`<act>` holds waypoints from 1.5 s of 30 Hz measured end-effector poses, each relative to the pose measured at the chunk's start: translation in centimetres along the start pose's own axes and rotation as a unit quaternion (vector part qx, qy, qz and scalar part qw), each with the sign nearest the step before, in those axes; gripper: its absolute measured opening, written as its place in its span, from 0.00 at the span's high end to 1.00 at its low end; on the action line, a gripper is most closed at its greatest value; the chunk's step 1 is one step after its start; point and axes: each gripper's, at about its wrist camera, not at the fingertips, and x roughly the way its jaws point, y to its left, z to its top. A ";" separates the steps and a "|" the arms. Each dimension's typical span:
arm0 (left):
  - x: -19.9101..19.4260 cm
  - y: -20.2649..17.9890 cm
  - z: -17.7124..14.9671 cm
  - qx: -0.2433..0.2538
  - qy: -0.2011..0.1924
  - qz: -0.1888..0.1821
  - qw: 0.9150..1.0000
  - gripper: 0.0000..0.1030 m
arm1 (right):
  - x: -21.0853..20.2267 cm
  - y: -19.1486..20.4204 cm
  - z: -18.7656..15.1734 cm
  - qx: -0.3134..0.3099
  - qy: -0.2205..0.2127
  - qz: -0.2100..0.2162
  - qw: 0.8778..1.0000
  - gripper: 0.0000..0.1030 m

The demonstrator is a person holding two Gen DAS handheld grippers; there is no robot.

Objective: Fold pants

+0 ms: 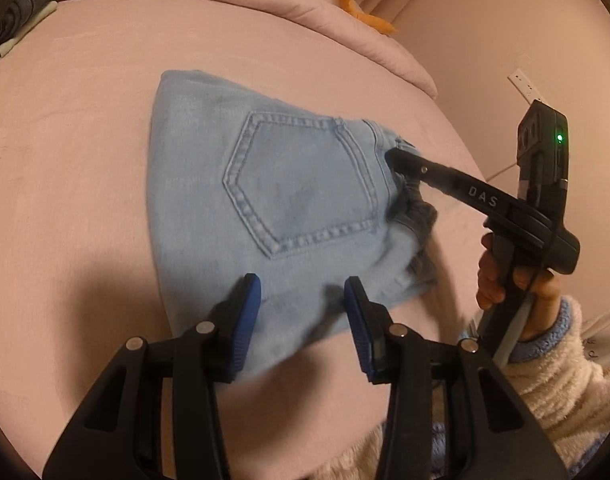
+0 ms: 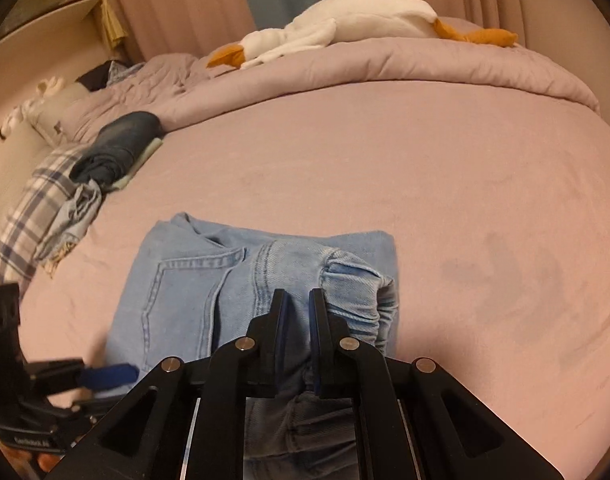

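Right claw [image 2: 298, 308] clenches the pants [image 1: 265, 200] waistband; left claw [image 1: 301, 308] hovers released — a tug could unfold the stack.

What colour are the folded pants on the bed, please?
Light blue denim pants, clearest in the left wrist view.

Pink bed [image 2: 425, 168], pink curtains [image 2: 177, 4], dim light.
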 end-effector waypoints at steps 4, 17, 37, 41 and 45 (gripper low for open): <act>-2.5 1.7 -0.8 -0.023 -0.017 -0.012 1.000 0.58 | -1.5 1.2 -0.1 -0.018 -0.010 -0.007 1.000 0.90; 0.5 8.8 9.1 -0.155 -0.060 -0.062 0.984 0.58 | -0.5 13.3 -4.7 -0.178 0.028 0.155 0.971 0.70; 1.5 13.1 10.9 -0.226 -0.067 -0.051 0.971 0.47 | 2.3 15.3 -6.9 -0.181 0.077 0.170 0.966 0.88; 2.6 12.5 11.0 -0.212 -0.049 -0.049 0.975 0.61 | 2.3 15.3 -6.9 -0.184 0.076 0.167 0.966 0.88; 3.8 12.3 11.7 -0.205 -0.048 -0.022 0.977 0.79 | 2.4 14.6 -6.8 -0.177 0.075 0.175 0.966 0.88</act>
